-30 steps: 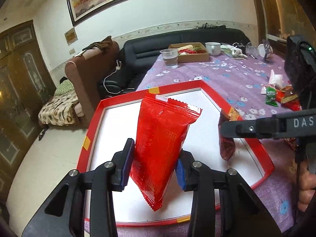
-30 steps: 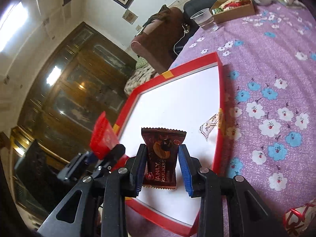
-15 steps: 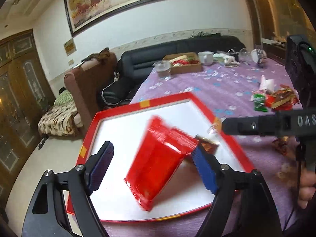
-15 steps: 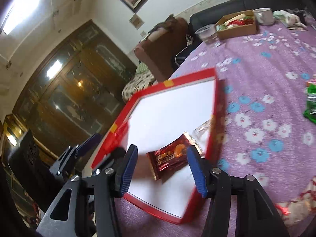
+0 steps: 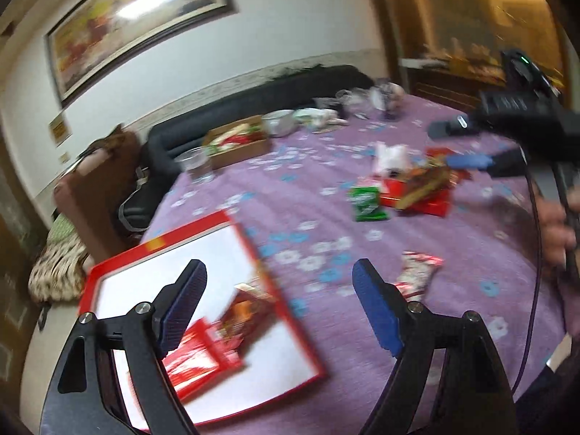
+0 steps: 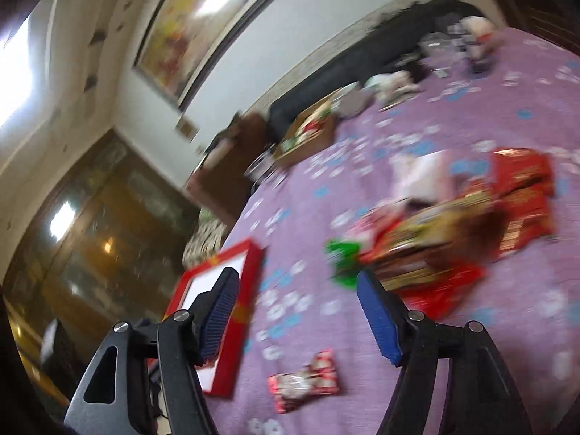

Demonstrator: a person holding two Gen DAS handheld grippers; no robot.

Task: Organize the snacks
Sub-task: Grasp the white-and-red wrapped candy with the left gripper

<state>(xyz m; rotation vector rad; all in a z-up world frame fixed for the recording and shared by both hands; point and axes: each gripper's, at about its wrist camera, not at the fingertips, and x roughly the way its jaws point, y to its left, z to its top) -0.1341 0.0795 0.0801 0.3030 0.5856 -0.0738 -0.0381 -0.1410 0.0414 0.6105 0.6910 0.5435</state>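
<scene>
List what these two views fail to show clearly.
- Left wrist view: the red packet in the tray is partly behind a finger of the open left gripper; motion blur hides its print.
- Both views: the snack pile is smeared, so single packets cannot be counted.
- Right wrist view: the edge and a finger of the open right gripper hide most of the tray.

tray (image 5: pixel 232 224) – one; packets in tray (image 5: pixel 203 355) – two; grippers – two

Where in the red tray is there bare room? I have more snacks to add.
Free: the red tray's white floor toward its far-left corner. Crowded: its near side, where the red packet and brown packet lie overlapping.
</scene>
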